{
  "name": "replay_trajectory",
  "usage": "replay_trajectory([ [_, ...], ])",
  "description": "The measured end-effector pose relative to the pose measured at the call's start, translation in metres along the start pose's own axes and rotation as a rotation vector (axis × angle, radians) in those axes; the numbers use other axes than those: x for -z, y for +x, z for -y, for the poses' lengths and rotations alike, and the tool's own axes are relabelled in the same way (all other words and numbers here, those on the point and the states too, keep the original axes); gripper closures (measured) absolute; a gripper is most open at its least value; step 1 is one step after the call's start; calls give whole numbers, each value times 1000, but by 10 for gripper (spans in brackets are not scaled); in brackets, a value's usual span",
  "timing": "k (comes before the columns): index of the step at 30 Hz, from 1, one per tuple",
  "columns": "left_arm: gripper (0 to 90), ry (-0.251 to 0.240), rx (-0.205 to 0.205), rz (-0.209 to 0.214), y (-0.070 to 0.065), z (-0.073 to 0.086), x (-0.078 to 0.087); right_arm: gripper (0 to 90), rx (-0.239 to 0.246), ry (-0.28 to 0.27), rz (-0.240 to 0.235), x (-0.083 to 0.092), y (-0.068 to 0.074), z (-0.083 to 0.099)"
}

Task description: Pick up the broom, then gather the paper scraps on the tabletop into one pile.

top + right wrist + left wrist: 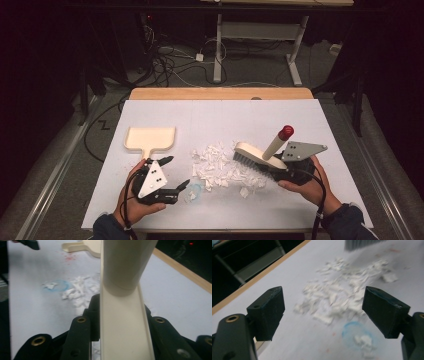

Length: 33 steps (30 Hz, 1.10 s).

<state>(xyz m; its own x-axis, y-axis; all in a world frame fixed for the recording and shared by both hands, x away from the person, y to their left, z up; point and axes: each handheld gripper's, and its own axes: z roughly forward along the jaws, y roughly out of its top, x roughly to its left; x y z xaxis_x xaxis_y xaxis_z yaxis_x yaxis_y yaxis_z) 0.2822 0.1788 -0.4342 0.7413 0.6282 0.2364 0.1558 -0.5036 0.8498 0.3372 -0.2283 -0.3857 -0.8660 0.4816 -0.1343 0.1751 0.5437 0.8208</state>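
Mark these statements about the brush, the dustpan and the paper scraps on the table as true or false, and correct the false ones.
1. The right hand-held gripper is shut on the cream brush with grey bristles. True.
2. The left hand-held gripper holds the cream plastic dustpan. False: its jaws stand open and empty, and the dustpan lies apart on the white table cover.
3. The white torn paper scraps lie between the two grippers. True.
4. The brush handle ends in a blue tip. False: it has a red tip.
5. The scraps are already in the dustpan. False: they lie on the table cover, and the dustpan is empty.
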Motion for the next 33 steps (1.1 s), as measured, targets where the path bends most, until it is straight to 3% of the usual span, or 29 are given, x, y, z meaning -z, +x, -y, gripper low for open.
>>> replay_trajectory([
  [4, 176, 69, 3, -85, 7, 25, 3, 682, -28, 10, 70, 3, -13, 2],
  [5, 176, 71, 26, -103, 9, 30, 4, 682, -39, 9, 85, 4, -17, 3],
  [6, 176, 71, 26, -103, 9, 30, 4, 682, -39, 9, 85, 4, -17, 3],
  [8, 176, 79, 72, -114, 11, 38, 6, 682, -65, 8, 141, 9, -27, 6],
  [9, 176, 79, 68, -133, 11, 41, 7, 682, -65, 8, 141, 9, -27, 6],
  [10, 176, 84, 82, -136, 12, 44, 9, 682, -81, 13, 191, 12, -34, 8],
  [13, 176, 104, 108, -133, 9, 50, 13, 682, -86, 24, 231, 12, -40, 12],
  [14, 176, 109, 95, -131, 9, 51, 13, 682, -90, 38, 291, 11, -49, 16],
  [16, 176, 117, 86, -128, 8, 51, 12, 683, -111, 37, 301, 10, -54, 18],
  [17, 176, 124, 75, -128, 6, 51, 11, 683, -144, 43, 346, 5, -64, 24],
  [18, 176, 146, 67, -126, 4, 51, 9, 684, -151, 53, 361, 1, -70, 26],
  [21, 176, 153, 58, -118, 5, 51, 6, 684, -145, 105, 430, -16, -80, 30],
  [25, 176, 151, 58, -118, 6, 51, 5, 684, -143, 142, 449, -39, -86, 35],
  [27, 177, 159, 67, -110, 5, 51, 5, 684, -119, 164, 453, -52, -84, 36],
  [33, 187, 174, 54, -107, 4, 50, 2, 684, -36, 198, 387, -87, -57, 28],
])
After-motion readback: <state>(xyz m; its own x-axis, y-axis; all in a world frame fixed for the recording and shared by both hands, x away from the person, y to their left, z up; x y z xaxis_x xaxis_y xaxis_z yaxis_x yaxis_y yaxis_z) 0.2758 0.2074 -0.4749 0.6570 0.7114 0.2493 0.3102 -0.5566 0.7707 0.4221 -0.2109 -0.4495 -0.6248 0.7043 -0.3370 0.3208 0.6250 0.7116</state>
